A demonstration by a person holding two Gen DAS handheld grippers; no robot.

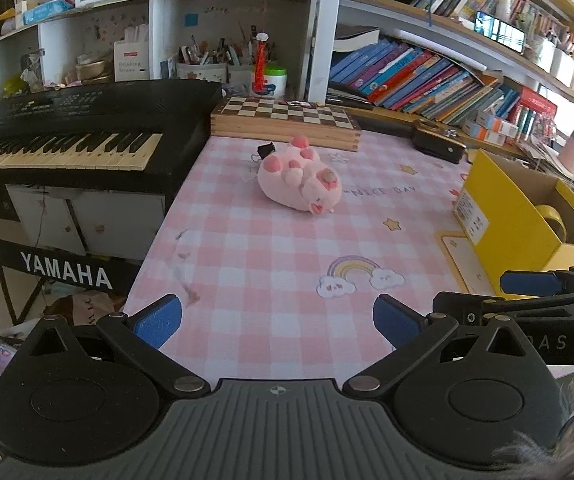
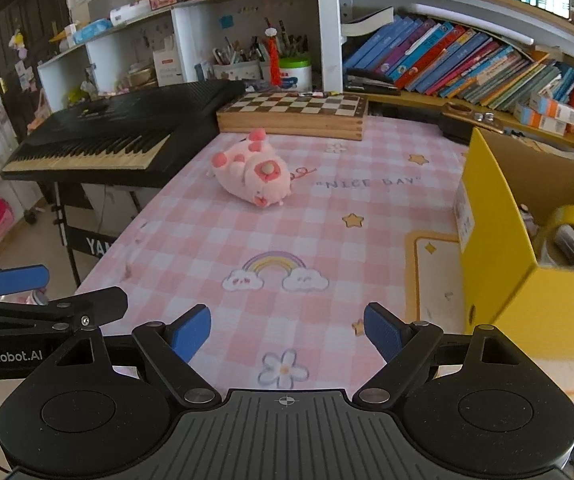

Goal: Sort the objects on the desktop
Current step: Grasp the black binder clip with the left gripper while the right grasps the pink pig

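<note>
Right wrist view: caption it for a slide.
Open right gripper hovers over the checked cloth, plush pig ahead.

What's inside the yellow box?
The yellow box holds a roll of yellow tape with something grey showing through its hole. The box's walls hide the rest of the inside.

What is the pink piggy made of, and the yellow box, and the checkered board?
The pink piggy looks like soft plush fabric: fuzzy, rounded, squashy. The yellow box seems to be cardboard with a smooth yellow coating outside; its inside is plain brown. The checkered board looks like varnished wood, with visible grain along its layered sides.
</note>
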